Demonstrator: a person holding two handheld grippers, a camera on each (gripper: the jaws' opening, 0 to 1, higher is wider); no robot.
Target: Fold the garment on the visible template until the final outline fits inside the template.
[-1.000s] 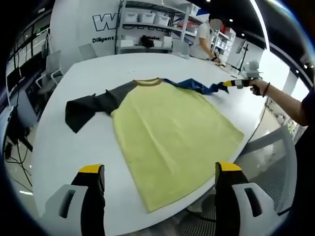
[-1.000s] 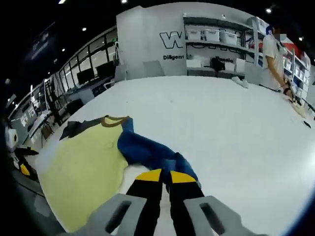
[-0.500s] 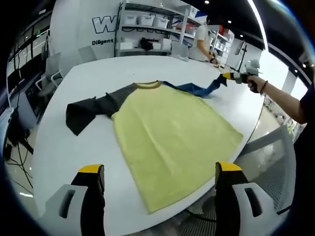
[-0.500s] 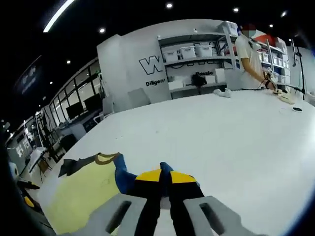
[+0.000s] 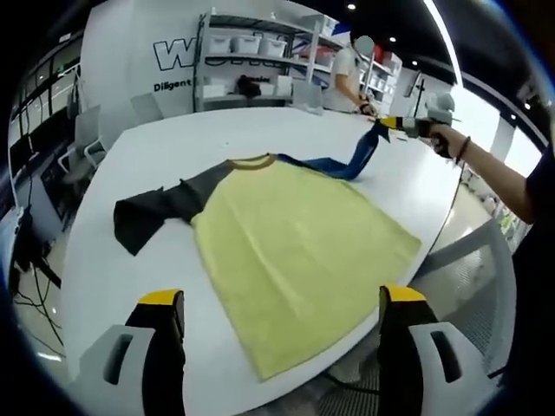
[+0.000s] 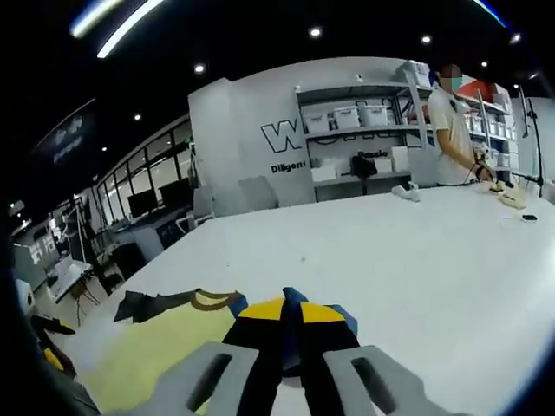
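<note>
Your right hand-held gripper [image 6: 291,322] is clenched on the blue sleeve [image 5: 347,162] of the garment [image 5: 299,251], whose cloth shows between the yellow-tipped jaws at the lower centre of the right gripper view; in the left gripper view that same hand-held gripper sits at the upper right, lifting the sleeve off the white surface [image 5: 104,286] so it rises in a taut band from the collar [image 5: 250,162]; your left hand-held gripper [image 5: 282,334] is released, its jaws spread wide at the bottom of the frame, near the hem of the yellow body but apart from it, with nothing between them; the garment lies flat across the centre of the surface, its dark sleeve [image 5: 152,212] stretched toward the left; the left gripper view gives you the whole shirt and your arm [image 5: 494,182] at the right edge, while the right gripper view shows just the collar, part of the yellow front and the dark sleeve at the lower left; on the back wall [image 6: 251,147] a large "W" stands above smaller letters beginning "Dilig"; the rest is hidden by shelving [image 6: 364,121]; a person [image 6: 453,130] stands at the upper right there.
</note>
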